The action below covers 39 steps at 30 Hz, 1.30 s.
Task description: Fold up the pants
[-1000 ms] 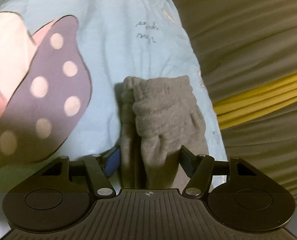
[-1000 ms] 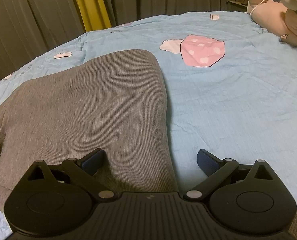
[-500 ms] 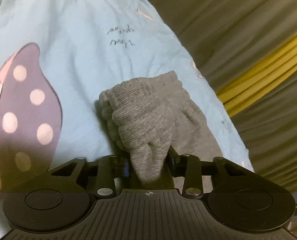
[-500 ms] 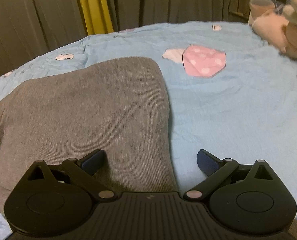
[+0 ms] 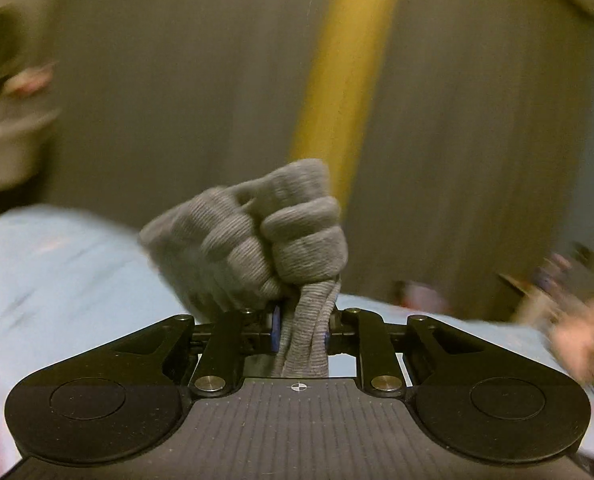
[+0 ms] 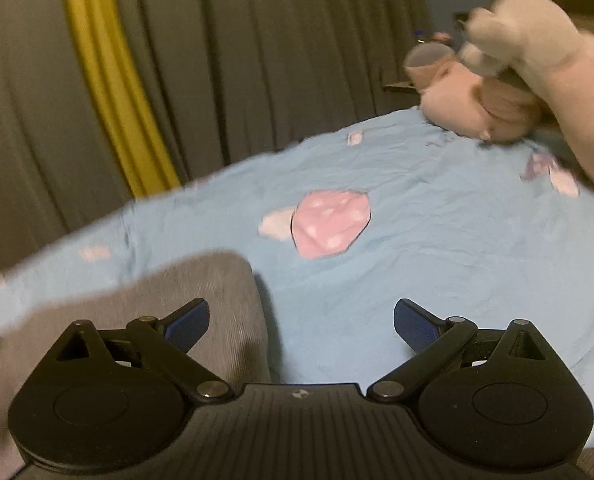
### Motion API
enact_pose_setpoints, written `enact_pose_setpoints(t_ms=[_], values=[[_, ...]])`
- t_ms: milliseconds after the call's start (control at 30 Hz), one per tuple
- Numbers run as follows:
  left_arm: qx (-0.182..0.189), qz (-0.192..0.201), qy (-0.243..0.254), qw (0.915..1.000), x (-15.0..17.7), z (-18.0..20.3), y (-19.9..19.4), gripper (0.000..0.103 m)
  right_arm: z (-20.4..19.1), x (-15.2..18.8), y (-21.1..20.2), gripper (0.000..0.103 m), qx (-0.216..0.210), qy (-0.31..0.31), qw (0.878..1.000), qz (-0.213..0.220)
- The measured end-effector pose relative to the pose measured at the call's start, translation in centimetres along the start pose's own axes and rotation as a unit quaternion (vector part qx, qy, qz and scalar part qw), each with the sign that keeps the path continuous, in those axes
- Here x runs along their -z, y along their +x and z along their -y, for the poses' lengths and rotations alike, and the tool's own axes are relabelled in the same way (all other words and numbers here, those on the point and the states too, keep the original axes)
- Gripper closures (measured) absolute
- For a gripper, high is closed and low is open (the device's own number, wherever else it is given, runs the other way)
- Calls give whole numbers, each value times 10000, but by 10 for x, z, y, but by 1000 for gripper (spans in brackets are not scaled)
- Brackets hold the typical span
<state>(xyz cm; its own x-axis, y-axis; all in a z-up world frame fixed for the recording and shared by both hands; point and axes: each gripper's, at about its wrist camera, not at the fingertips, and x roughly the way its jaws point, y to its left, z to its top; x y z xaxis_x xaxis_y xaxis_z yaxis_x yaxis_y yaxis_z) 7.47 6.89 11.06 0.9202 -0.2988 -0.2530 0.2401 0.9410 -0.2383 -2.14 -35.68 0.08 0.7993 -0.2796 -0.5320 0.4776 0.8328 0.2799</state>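
Note:
The grey ribbed pants show in both views. In the left wrist view my left gripper is shut on a bunched cuff of the pants, held up above the light blue bed sheet; the cuff bulges forward past the jaws. In the right wrist view my right gripper is open and empty, just above the bed. A flat part of the pants lies under its left finger; the right finger hangs over bare sheet.
Dark curtains with a yellow strip hang behind the bed. Plush toys sit at the far right of the bed. A pink dotted print marks the sheet. Both views are motion-blurred.
My left gripper closed on the pants cuff and lifted it, swinging up toward the curtains. My right gripper stayed open and tilted up, so less of the pants shows.

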Motion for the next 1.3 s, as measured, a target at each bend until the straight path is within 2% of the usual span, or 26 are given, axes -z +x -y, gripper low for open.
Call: enact_pose_setpoints(t_ms=[67,133,200,267,300,333,400,433,500,567,600,667,700,767,800,867,900,933,1033,1100,1233,1267,1300], values=[[640,-110,351,9973,10,48,5,78,12,-4,-3,4,-86,393,9992,55],[1146,-490,714,9896,35,94,16,68,20,-6,-3,4,-134,530,9985,-45],[1439,-1119,957,9786,72,131,30,37,25,-6,-4,4,-170,600,9980,-117],[1432,-1819,1164,9659,110,151,46,35,26,-6,-6,4,-257,594,9977,-184],[1255,-2143,1218,9610,125,155,52,40,25,-6,-6,4,-327,533,9978,-222],[1077,-2444,1189,9563,135,153,57,40,24,-6,-6,4,-409,461,9978,-261],[821,-2810,822,9526,138,136,57,38,20,-6,-7,4,-601,334,9971,-328],[710,-2842,554,9545,133,124,54,35,19,-6,-7,4,-715,285,9963,-389],[430,-2753,127,9603,119,99,43,22,15,-9,-7,4,-936,262,9940,-494],[90,-2626,-40,9649,105,71,31,17,9,-11,-6,5,-1296,313,9890,-646],[-190,-2527,-58,9673,99,61,27,16,3,-10,-6,5,-1466,362,9856,-762],[-903,-2327,-85,9683,95,46,22,12,-4,-8,0,17,-1784,446,9770,-1078],[-1312,-2307,-65,9641,97,36,20,9,-7,-6,6,19,-1903,506,9719,-1291],[-1797,-2501,-37,9514,103,18,26,9,-11,-1,17,32,-1889,531,9666,-1650],[-1910,-2689,-240,9437,107,9,30,9,-13,2,24,32,-1829,520,9646,-1826],[-1826,-3065,-947,9294,114,-13,41,9,-9,5,36,30,-1926,789,9540,-2158],[-1809,-3125,-1358,9226,116,-27,42,9,-7,5,37,28,-1994,961,9499,-2205],[-1920,-3085,-1705,9159,118,-39,42,9,-4,4,39,24,-2061,1126,9455,-2253],[-2435,-2888,-2145,9007,123,-58,40,9,-7,3,48,22,-2252,1293,9335,-2473],[-2485,-2885,-2288,8959,126,-61,41,9,-11,6,53,22,-2297,1351,9274,-2625],[-2545,-2994,-2211,8926,128,-61,51,8,-12,8,67,22,-2280,1565,9205,-2762],[-2555,-2987,-2205,8927,130,-60,53,8,-13,8,65,31,-2289,1540,9212,-2746],[-2561,-2970,-2221,8927,131,-61,54,8,-15,8,64,37,-2252,1450,9253,-2684]])
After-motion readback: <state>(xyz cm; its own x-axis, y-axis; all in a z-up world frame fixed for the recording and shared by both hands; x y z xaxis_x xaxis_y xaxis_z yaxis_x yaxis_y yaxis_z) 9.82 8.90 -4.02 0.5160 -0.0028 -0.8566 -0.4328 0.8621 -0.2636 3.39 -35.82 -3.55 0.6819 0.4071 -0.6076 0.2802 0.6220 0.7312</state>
